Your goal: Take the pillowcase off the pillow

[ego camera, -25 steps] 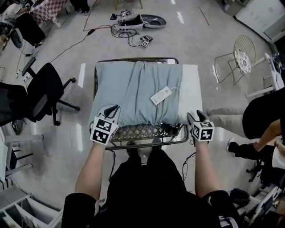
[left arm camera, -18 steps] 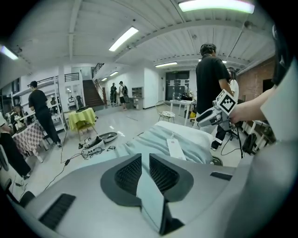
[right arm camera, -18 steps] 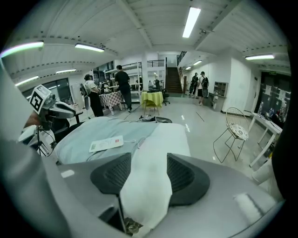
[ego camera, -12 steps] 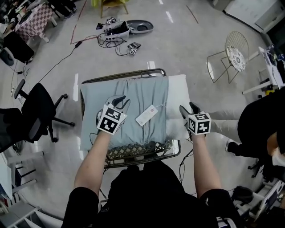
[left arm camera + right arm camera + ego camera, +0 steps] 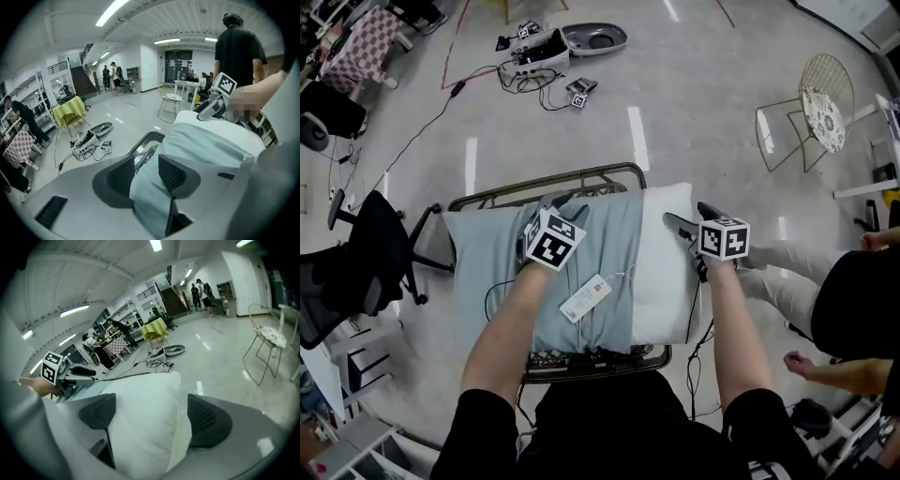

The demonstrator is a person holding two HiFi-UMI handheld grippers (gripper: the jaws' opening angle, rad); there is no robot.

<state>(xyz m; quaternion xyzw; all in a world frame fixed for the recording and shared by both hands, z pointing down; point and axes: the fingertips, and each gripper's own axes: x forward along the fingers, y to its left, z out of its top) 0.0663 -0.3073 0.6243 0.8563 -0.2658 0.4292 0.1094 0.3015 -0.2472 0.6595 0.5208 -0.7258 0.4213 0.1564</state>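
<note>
A white pillow [image 5: 666, 272] lies on a wicker-topped metal frame [image 5: 581, 361]. A pale blue-grey pillowcase [image 5: 502, 272] covers its left part, and the right end is bare. My left gripper [image 5: 558, 211] is over the pillowcase's far edge. Its jaws have just been opening and stand open, with a fold of the pillowcase [image 5: 150, 187] between them. My right gripper [image 5: 689, 216] is at the bare pillow's far right corner. Its jaws have also just been opening and stand open around that white corner [image 5: 150, 427]. A white label [image 5: 584, 298] hangs on the case.
A black office chair [image 5: 366, 253] stands left of the frame. A wire chair [image 5: 820, 112] is at the upper right. Devices and cables [image 5: 548, 52] lie on the floor beyond. A seated person's legs [image 5: 787, 281] are close on the right. A thin black cable [image 5: 492, 291] crosses the pillowcase.
Both grippers have moved from the pillow's near edge to its far edge and their jaws now stand wider. More bare white pillow shows on the right than before.
</note>
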